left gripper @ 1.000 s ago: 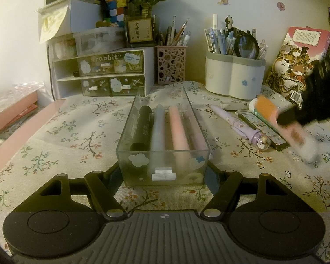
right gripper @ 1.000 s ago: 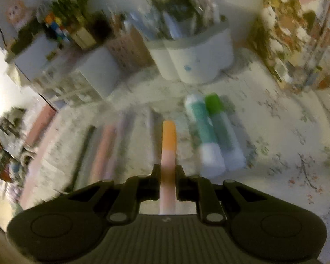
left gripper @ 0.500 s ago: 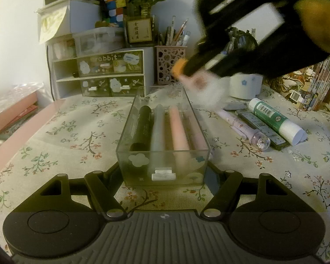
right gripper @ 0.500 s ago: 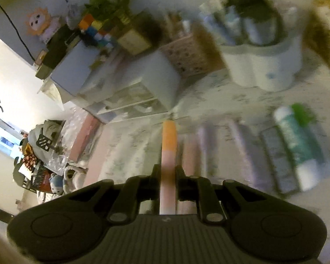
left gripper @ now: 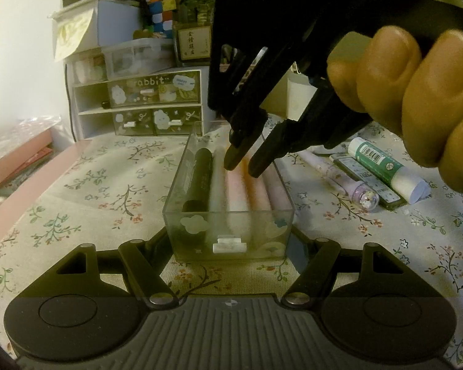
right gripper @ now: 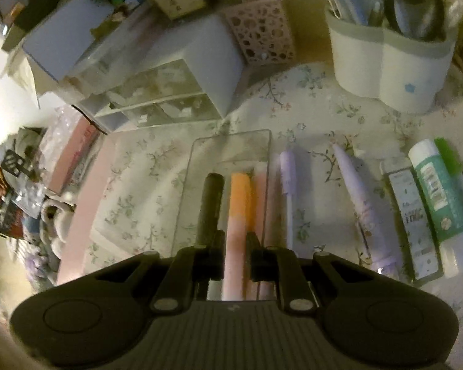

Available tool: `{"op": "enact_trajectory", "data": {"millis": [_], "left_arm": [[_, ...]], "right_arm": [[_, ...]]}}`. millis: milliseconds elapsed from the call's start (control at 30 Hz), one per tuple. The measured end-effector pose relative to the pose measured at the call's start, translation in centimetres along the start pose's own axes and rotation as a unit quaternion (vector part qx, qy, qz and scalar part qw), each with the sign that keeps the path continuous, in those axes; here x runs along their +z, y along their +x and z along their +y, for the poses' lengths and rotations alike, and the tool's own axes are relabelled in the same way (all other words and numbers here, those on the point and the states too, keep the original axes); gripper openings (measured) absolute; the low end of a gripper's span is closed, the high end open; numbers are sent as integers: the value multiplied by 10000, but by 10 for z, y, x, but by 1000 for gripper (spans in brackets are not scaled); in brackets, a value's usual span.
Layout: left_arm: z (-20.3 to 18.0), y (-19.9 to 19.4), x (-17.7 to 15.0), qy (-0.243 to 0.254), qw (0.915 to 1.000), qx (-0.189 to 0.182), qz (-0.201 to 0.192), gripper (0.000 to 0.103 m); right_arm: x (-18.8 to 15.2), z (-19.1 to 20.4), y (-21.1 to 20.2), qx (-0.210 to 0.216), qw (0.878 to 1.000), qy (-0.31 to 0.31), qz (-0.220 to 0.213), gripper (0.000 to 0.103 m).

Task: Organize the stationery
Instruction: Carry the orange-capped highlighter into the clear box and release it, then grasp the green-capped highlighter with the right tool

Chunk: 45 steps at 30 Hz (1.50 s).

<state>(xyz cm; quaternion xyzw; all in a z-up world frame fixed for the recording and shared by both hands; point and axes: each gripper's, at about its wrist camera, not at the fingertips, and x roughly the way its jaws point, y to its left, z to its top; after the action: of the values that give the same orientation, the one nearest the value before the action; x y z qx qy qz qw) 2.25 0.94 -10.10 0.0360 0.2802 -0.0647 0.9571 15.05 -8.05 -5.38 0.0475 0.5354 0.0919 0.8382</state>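
Box's [left gripper: 228, 215] R-side pens likely blurred

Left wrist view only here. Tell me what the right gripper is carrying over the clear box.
Observer: The right gripper is shut on a pink marker with an orange cap, pointing lengthwise along the clear box.
Operator: Report where it sits against the black marker.
Observer: Its cap shows just right of the black marker, parallel to it.
Operator: Count the glue sticks.
Observer: Two, side by side: a teal-labelled glue stick and a green-capped glue stick beyond it, hidden in your view.
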Motion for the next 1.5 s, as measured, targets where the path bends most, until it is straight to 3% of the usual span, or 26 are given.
{"op": "enact_trajectory", "data": {"millis": [233,367,467,600,667,733,900,1167,1300,1367,1500], "left_arm": [[0,0,0,0,10000,0,0,72],[0,0,0,-4,10000,1,0,72],[0,0,0,-2,10000,1,0,72],[0,0,0,-1,10000,1,-1,72],[0,0,0,-2,10000,-2,-3,72],[0,1,0,-2,10000,-1,-2,72],[0,0,0,-2,10000,-3,-2,72],[0,0,0,-3,10000,0,-3,72],[-1,1,0,-2,10000,0,-1,72],[-1,1,0,-3,10000,3,-2,72],[-1,0,0,-6,10000,3,-2,72]], "right_arm": [[-2,6,-4,71,9997,-235,-39,5],[-1,-5,-26,251,9989,-219,-340,5],[3,-28,-55,292,9957,-63,-875,9],[4,-75,-85,-80,9888,157,-1481,23],[0,-100,-90,-616,9848,184,-1612,23],[-4,-122,-89,-991,9817,280,-1600,24],[-17,-148,-73,-1388,9800,124,-1418,24],[-15,-146,-46,-1347,9834,-565,-1076,29],[-16,-137,-34,-1571,9774,-946,-1053,29],[-17,-136,-34,-1532,9779,-916,-1093,21],[-20,-133,-35,-1558,9767,-978,-1102,20]]}}
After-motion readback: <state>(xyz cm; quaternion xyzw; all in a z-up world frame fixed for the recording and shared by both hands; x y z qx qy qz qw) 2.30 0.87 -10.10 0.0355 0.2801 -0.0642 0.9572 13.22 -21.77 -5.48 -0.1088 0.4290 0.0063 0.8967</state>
